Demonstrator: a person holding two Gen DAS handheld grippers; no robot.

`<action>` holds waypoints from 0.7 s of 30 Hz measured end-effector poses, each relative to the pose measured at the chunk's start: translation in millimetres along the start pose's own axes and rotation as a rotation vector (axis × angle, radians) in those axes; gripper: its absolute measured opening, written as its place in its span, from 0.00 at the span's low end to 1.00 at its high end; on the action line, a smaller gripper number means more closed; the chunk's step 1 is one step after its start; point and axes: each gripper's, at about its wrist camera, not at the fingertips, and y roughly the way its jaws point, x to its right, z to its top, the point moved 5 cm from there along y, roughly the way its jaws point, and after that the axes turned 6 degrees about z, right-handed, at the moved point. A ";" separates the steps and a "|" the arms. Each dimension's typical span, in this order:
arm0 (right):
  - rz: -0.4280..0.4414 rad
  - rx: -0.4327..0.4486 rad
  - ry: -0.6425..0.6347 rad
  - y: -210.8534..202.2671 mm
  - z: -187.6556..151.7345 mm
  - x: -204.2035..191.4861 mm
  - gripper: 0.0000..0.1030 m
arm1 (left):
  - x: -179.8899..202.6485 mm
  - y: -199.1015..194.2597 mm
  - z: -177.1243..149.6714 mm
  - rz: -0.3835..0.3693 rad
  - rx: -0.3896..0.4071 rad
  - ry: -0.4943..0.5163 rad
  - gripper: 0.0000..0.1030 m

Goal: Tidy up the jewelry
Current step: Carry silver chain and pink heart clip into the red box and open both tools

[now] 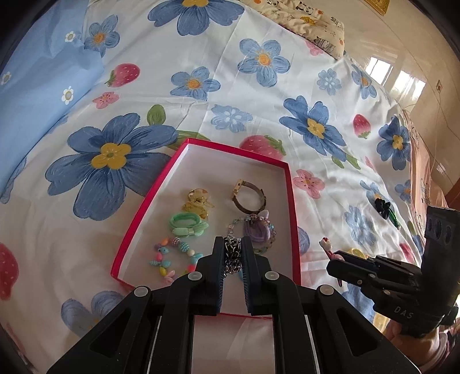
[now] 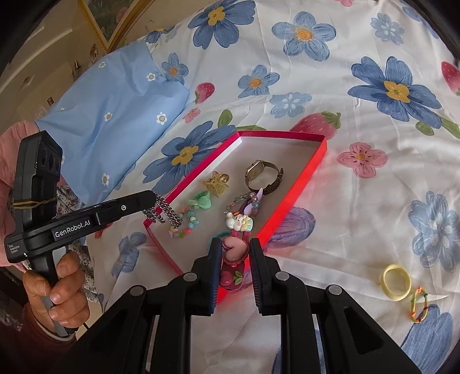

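Observation:
A red box (image 1: 291, 201) (image 2: 304, 190) with a white floor lies on the flowered bedsheet. In it are a gold watch (image 1: 247, 195) (image 2: 263, 175), a yellow clip (image 1: 197, 201) (image 2: 215, 182), a green bow tie (image 1: 187, 225) (image 2: 201, 200), a beaded bracelet (image 1: 172, 256) (image 2: 184, 227) and purple beaded pieces (image 1: 258, 230) (image 2: 250, 202). My left gripper (image 1: 233, 244) (image 2: 153, 198) is shut on a silver chain (image 1: 232, 253) (image 2: 164, 214), which dangles over the box's near corner. My right gripper (image 2: 235, 247) (image 1: 335, 256) is shut on a pink hair clip (image 2: 234, 250) (image 1: 327, 246) with a cartoon charm, above the box's near edge.
A yellow hair band (image 2: 395, 282) and a thin orange-green band (image 2: 419, 307) lie on the sheet to the right. A black and green piece (image 1: 385, 210) lies farther right. A blue pillow (image 1: 37, 95) (image 2: 115, 120) sits left, a patterned pillow (image 1: 310, 23) at the back.

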 end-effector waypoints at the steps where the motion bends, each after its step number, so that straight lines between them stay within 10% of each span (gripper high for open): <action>1: 0.002 -0.004 -0.004 2.5 0.4 -1.4 0.18 | -2.7 0.9 -0.1 -0.001 -0.001 -0.004 0.09; 21: -0.006 -0.145 -0.083 71.1 3.3 -20.3 0.18 | -41.1 54.0 -9.1 0.020 -0.082 -0.072 0.10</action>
